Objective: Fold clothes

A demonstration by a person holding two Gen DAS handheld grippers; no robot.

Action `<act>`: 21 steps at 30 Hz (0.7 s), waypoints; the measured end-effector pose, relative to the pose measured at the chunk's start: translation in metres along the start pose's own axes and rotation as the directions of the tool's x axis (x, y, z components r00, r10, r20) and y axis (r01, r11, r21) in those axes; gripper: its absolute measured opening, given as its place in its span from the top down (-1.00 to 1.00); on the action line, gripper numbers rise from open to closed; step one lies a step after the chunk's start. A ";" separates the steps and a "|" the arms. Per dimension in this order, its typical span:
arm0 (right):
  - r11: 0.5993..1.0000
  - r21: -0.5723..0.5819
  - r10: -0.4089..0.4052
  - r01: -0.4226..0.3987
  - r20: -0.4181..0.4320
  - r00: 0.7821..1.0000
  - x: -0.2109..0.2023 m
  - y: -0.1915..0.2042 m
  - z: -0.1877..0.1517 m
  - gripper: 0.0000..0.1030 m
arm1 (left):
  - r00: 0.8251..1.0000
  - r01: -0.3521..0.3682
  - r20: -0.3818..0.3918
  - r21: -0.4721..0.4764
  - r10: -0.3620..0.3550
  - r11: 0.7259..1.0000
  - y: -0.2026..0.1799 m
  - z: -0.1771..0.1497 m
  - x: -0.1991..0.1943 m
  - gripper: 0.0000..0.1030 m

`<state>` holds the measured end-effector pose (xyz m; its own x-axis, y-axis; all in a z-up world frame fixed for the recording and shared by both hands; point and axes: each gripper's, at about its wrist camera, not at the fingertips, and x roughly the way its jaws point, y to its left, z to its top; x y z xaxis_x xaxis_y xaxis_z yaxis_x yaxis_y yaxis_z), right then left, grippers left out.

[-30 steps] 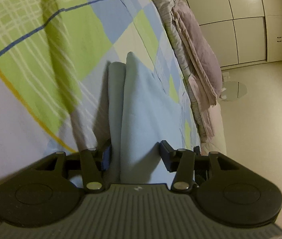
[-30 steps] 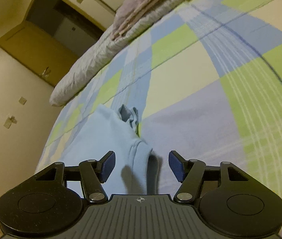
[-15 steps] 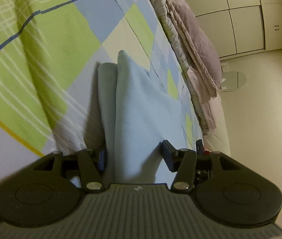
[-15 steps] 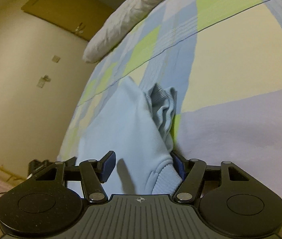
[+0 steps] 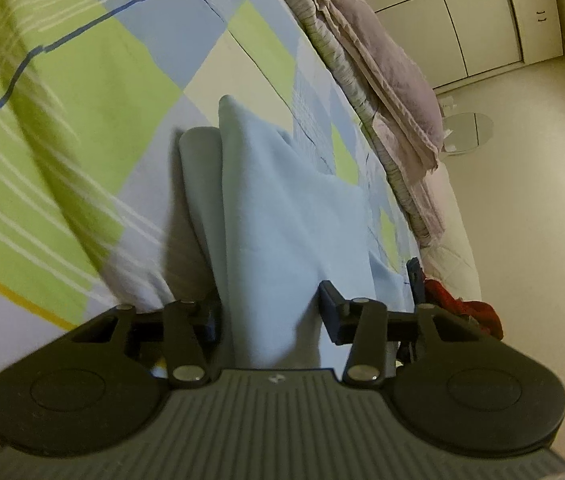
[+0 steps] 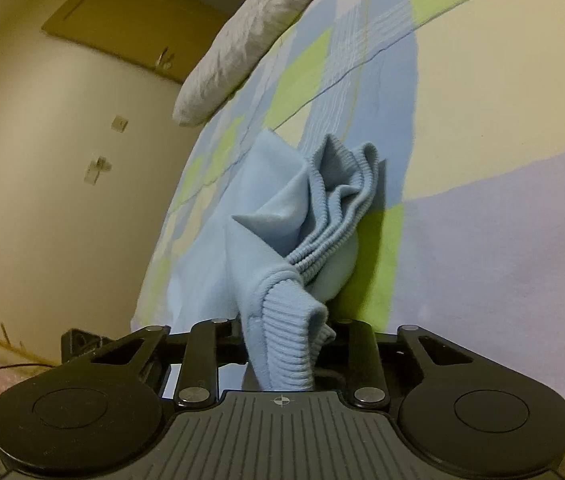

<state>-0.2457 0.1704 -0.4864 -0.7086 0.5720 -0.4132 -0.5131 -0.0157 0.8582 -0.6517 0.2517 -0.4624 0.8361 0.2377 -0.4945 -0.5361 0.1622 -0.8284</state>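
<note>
My left gripper (image 5: 268, 312): my two fingers stand wide apart at the bottom of the left view, with the light blue garment (image 5: 282, 216) running up between them. The left finger presses against the cloth's side; the right finger (image 5: 332, 316) stands clear of it, so nothing is pinched.

My right gripper (image 6: 282, 344): my two fingers are drawn in narrow and pinch the garment's ribbed edge (image 6: 286, 344). The cloth hides both fingertips, and the ribbed band hangs down onto my gripper's body.

Garment: one, light blue (image 6: 258, 232). In the left view it rises as a folded ridge through the middle of the frame, one darker fold to its left. In the right view it bunches at mid-frame, a second ribbed opening (image 6: 342, 188) crumpled just above my grip.

Bed sheet (image 5: 82, 120): one, checked in green, blue, cream and lilac, lying under the garment and filling the left of the left view and the right of the right view.

Bedding: one striped grey quilt (image 5: 322, 36) and one mauve cloth (image 5: 394, 68) folded on top of it, upper right of the left view.

Wardrobe (image 5: 482, 20): one run of cream doors, top right of the left view.

Red cloth (image 5: 462, 304): one piece, low right of the left view, past the bed's edge.

Door (image 6: 130, 28): one, brown, upper left of the right view.
</note>
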 end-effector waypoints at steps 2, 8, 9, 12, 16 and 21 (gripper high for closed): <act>0.999 0.051 -0.011 0.009 0.027 1.000 -0.003 0.001 -0.005 0.55 | 1.000 0.000 -0.016 -0.020 0.000 1.000 -0.009 0.009 -0.009 0.35; 0.989 0.141 -0.048 0.038 0.068 0.997 -0.015 0.059 -0.005 0.57 | 0.998 -0.003 -0.060 -0.080 -0.002 0.997 -0.037 0.039 -0.038 0.43; 0.989 0.144 -0.048 0.038 0.069 0.996 -0.017 0.075 -0.002 0.57 | 0.998 -0.002 -0.056 -0.088 -0.003 0.996 -0.044 0.047 -0.051 0.44; 0.985 0.169 -0.033 0.019 0.082 0.996 -0.015 0.129 0.005 0.57 | 0.999 -0.003 -0.032 -0.073 0.001 0.997 -0.073 0.074 -0.106 0.44; 0.986 0.164 -0.013 -0.005 0.110 0.994 -0.002 0.216 0.015 0.57 | 1.000 -0.025 -0.005 -0.056 0.025 0.998 -0.109 0.112 -0.183 0.44; 0.983 0.183 0.008 -0.031 0.123 0.992 0.026 0.294 0.012 0.57 | 0.997 -0.074 0.023 -0.013 0.075 0.997 -0.136 0.152 -0.255 0.44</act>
<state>-0.4092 0.1901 -0.2409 -0.6480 0.6681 -0.3657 -0.3940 0.1169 0.9116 -0.8099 0.3147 -0.1835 0.7909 0.2711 -0.5487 -0.5951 0.1317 -0.7928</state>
